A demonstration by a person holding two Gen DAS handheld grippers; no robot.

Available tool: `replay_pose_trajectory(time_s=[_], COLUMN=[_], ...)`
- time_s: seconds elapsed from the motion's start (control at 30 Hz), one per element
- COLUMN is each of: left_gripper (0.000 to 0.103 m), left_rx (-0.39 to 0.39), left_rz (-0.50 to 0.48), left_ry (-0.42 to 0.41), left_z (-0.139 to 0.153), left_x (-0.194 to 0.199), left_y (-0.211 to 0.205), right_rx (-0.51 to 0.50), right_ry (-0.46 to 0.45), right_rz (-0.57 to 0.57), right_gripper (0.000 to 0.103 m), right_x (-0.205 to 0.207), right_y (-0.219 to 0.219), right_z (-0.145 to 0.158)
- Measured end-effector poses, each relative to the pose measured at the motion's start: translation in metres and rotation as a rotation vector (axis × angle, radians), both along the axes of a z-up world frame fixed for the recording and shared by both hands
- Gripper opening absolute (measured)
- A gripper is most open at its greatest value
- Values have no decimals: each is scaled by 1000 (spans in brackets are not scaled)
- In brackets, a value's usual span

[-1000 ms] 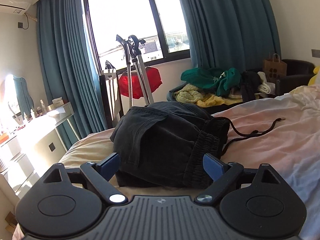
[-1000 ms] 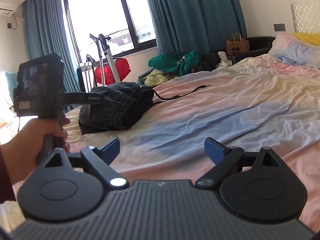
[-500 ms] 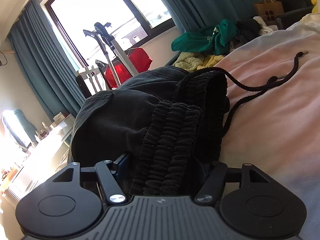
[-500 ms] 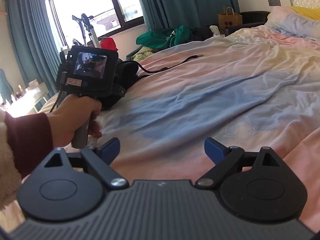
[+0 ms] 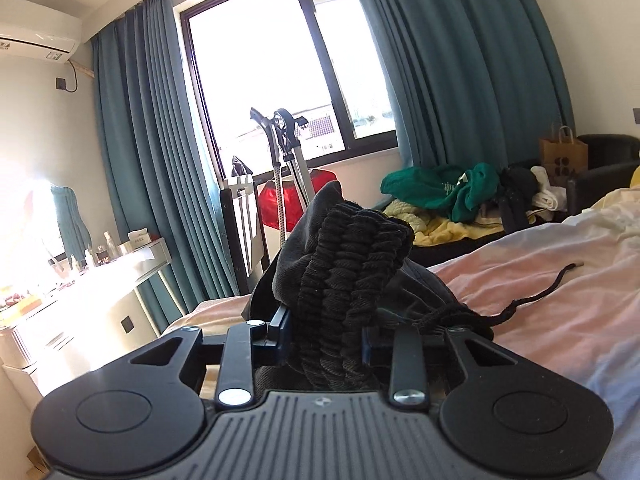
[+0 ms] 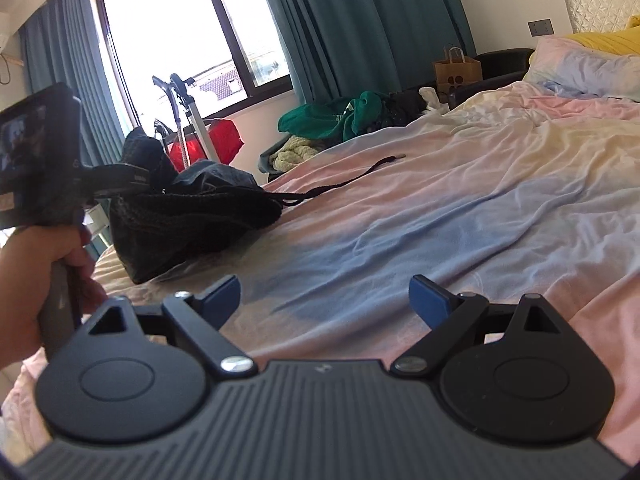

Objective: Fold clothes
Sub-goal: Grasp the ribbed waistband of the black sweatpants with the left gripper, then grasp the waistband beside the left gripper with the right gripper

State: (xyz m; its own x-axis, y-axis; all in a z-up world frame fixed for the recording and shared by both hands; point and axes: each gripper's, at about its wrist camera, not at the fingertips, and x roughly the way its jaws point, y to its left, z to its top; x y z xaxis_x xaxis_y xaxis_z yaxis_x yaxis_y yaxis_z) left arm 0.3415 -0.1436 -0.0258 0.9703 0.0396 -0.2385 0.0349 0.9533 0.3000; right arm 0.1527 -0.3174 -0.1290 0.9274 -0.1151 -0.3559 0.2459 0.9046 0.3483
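Note:
A pair of black trousers (image 5: pixel 340 276) with a ribbed elastic waistband lies bunched at the foot of the bed. My left gripper (image 5: pixel 325 334) is shut on that waistband, which bulges up between the fingers and hides their tips. A black drawstring (image 5: pixel 532 296) trails from the trousers across the sheet. In the right wrist view the same trousers (image 6: pixel 192 216) sit left of centre, and a hand (image 6: pixel 36 272) holds the left gripper's handle beside them. My right gripper (image 6: pixel 326 300) hovers open over the bare sheet, well apart from the trousers.
The bed (image 6: pixel 460 208) has a rumpled pink, blue and yellow sheet with pillows (image 6: pixel 584 68) at the far right. A heap of green and yellow clothes (image 5: pixel 448 196) lies on a dark seat by the window. A garment steamer (image 5: pixel 284 168) and a white dresser (image 5: pixel 72 296) stand left.
My left gripper pushed into the trousers, shut on the waistband and raised it off the bed. The right gripper stayed open over the sheet.

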Motion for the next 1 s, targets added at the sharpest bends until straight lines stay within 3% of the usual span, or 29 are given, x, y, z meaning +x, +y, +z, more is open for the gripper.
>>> replay_pose_trajectory(time_s=[0.1,0.23,0.37,0.47,0.67,0.77,0.9,0.97,1.0], left_gripper=[32,24,13,7,7,8,10,13,15], left_rx=[-60,-154,-210,-234,-381,-471,-512,-530,-538], left_rz=[-29,-46,-45,-29,29,30,38,51,57], left_ry=[15,73,153,204,265,296,304,321,329], left_z=[21,31,31,13,-17,-15,-20,-24,-26], left_x=[-63,-140,-193,-213,-200,-194,-197,-191,-188], left_y=[38,96,143,183,233,248,257,260,262], right_rx=[-13,-25,17,-32,-124,-163,-207,-251,-260], right_ry=[-16,-29,-4,38,118,165,204,238,258], right_rz=[22,89,197,245,284,265,250,248,243], right_gripper=[93,93,93,93,93,92,92,75,73], right_x=[-8,-17,-21,-22,-12,-5,13,32,42], right_y=[4,15,25,41,64,70,77,83,84], right_z=[7,12,8,5,-5,-13,-18,-23,-26])
